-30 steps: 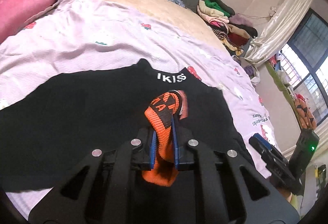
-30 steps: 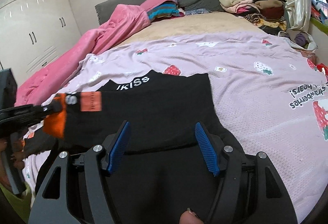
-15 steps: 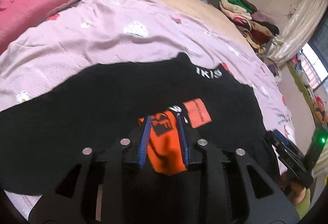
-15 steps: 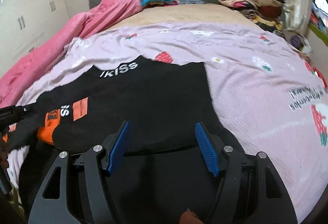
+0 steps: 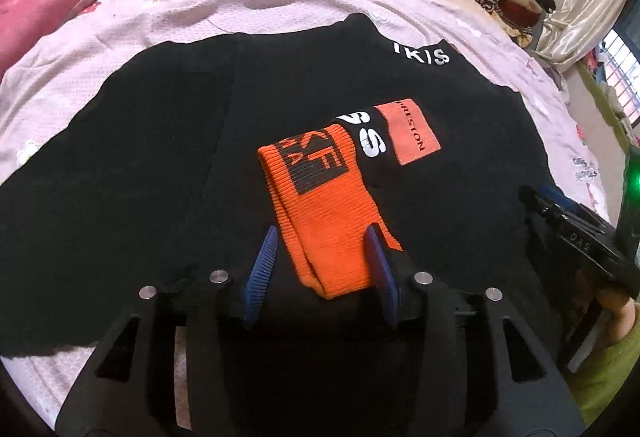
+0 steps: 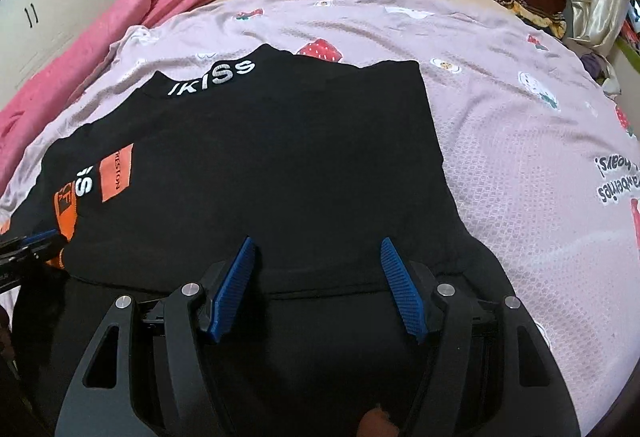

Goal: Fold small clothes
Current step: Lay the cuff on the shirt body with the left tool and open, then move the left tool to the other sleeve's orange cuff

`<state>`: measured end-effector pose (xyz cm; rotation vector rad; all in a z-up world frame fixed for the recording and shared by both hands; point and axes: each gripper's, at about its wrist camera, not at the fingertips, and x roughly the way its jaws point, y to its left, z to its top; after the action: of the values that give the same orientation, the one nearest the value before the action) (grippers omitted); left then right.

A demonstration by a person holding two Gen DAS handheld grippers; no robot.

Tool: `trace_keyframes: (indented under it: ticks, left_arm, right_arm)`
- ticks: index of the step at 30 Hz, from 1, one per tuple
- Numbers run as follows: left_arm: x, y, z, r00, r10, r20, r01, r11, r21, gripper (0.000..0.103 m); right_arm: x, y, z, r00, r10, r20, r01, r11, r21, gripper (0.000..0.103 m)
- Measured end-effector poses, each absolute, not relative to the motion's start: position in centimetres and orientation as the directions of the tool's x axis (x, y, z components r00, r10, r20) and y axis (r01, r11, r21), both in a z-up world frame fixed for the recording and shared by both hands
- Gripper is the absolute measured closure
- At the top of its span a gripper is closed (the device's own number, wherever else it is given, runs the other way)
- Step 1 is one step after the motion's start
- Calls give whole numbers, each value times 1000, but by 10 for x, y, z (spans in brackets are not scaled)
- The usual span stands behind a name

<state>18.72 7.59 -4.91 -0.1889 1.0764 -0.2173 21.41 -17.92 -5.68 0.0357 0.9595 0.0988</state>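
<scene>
The black long-sleeved top with white lettering at its collar [image 5: 304,109] lay spread flat on the lilac strawberry-print bedsheet [image 5: 280,1], likely so that its parts could be folded inward over the body. Its sleeve, ending in a ribbed orange cuff with black print [image 5: 324,205], lay across the front of the garment, which reads as the sleeve fold being set down. The left gripper [image 5: 324,261] sat low over that cuff with its blue pads on either side of it; the jaws were opening, the cuff between them but apparently no longer squeezed, so the sleeve could rest in place. The right gripper [image 6: 316,285] hovered over the near hem with its jaws apart and nothing between them, probably ready for the next fold.
</scene>
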Motion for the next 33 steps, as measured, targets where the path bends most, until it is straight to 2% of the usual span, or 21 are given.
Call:
trace_keyframes:
  ticks: [3, 5, 9, 13, 20, 33]
  left_arm:
    - [184, 78, -45, 462, -277, -842, 72, 959, -276, 65]
    - [179, 78, -39, 474, -271, -838, 77, 961, -267, 58]
    - [171, 83, -32, 492, -271, -827, 67, 959, -274, 51]
    - [163, 90, -22, 514, -270, -814, 54, 958, -283, 38]
    - [152, 101, 7, 582, -198, -789, 8, 971, -238, 11]
    - [134, 141, 43, 641, -107, -760, -91, 973, -213, 10]
  right_arm:
    - [208, -179, -49, 590, 110, -800, -66, 994, 88, 35]
    - [201, -180, -42, 607, 130, -784, -73, 992, 108, 30]
    - [190, -182, -31, 625, 148, -767, -75, 989, 130, 22]
    - [182, -180, -20, 645, 148, -750, -75, 989, 131, 12]
    - [170, -166, 1, 680, 159, -715, -94, 987, 129, 5]
    - [160, -112, 48, 721, 261, -642, -237, 963, 125, 5]
